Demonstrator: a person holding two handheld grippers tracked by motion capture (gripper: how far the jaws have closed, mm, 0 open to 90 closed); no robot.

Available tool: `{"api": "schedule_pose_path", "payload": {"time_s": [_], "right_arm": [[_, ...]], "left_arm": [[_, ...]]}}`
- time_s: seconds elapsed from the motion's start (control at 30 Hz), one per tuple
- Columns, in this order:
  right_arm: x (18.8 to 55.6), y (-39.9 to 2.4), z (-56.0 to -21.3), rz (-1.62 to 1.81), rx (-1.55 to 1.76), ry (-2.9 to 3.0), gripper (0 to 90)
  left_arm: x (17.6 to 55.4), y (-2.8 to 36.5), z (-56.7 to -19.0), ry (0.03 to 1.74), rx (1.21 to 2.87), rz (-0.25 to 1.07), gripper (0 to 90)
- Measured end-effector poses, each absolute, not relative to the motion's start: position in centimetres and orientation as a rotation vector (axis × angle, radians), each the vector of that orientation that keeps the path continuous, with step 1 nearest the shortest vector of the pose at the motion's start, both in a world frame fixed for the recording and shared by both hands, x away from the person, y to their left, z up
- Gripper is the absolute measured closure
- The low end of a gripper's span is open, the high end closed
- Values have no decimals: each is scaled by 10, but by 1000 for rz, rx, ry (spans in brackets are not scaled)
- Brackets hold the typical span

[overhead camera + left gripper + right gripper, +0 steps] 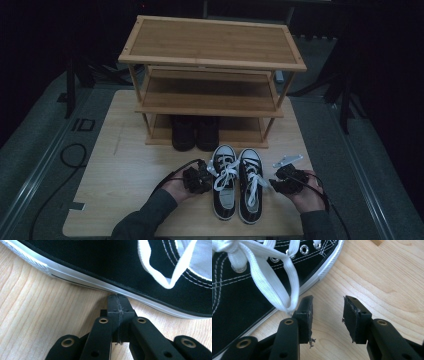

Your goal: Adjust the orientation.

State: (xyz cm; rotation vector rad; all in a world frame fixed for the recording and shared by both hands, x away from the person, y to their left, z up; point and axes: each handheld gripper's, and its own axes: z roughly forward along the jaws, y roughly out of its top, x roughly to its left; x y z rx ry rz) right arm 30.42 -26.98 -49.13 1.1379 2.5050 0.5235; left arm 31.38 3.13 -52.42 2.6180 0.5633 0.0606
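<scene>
we noted the left gripper (117,301) with jaws closed on nothing, tips against the left sneaker (224,182)'s white sole. right gripper (328,315) had jaws apart, nothing between them, beside the right sneaker (251,185). both sneakers sat on the table (125,170) before the rack (210,65).

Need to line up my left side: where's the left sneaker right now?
In the high view the left sneaker lies at the table's front centre, beside the right sneaker, toes toward the bamboo rack.
</scene>
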Motion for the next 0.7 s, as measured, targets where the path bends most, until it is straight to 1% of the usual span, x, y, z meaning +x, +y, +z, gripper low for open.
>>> {"api": "schedule_pose_path", "payload": {"time_s": [0.17,0.33,0.7], "right_arm": [[304,-274,-490,528,1152,2490,591],[304,-277,-489,529,1157,2482,591],[304,-283,-488,523,1174,2471,592]], "left_arm": [[312,26,-524,519,2630,61,900],[310,16,-521,483,2666,89,900],[304,-11,-521,408,2672,56,900]]}}
